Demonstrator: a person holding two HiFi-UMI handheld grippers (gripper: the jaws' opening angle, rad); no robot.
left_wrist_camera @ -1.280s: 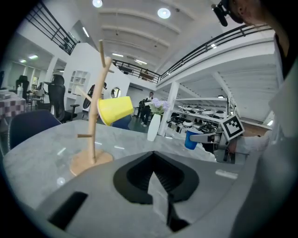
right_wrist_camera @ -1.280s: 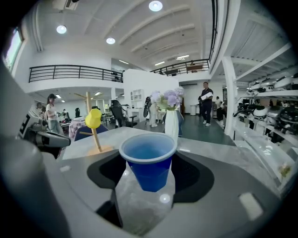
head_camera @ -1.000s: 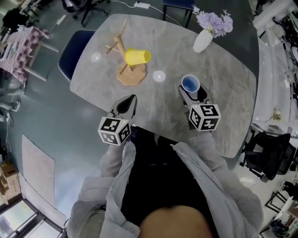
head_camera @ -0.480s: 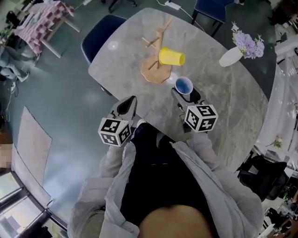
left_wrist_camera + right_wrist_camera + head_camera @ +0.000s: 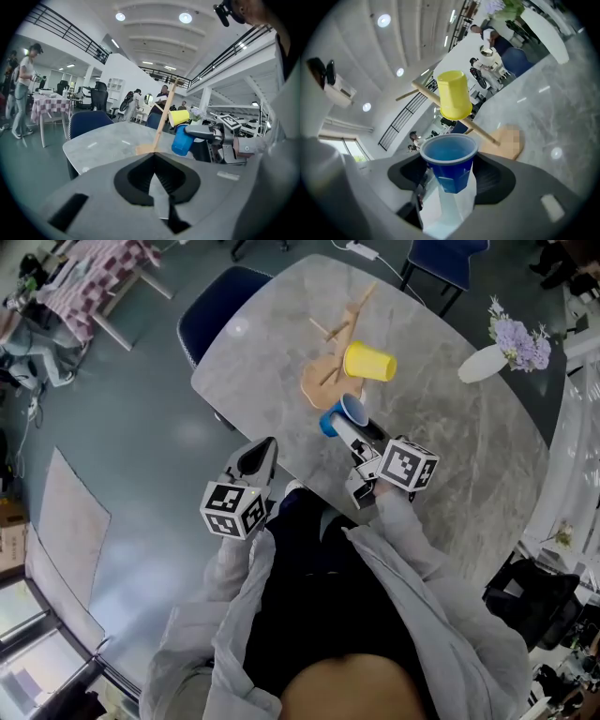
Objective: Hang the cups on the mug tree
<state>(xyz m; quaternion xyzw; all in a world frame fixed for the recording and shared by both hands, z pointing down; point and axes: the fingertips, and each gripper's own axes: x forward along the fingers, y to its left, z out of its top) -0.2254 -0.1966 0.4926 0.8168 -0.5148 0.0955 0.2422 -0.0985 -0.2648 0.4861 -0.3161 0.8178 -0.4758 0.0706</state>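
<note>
Ahead of blue cup (image 5: 336, 416), yellow cup (image 5: 369, 362) on mug tree (image 5: 317, 382) — vase (image 5: 483, 364) aside

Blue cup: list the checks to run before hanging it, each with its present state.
1. Blue cup clamped in right gripper: ok.
2. Yellow cup hangs on the mug tree: ok.
3. A bare peg is free on the tree: ok.
4. Blue cup's mouth lined up on that peg: not ok.
5. Left gripper, shut and empty, apart from the tree: ok.
</note>
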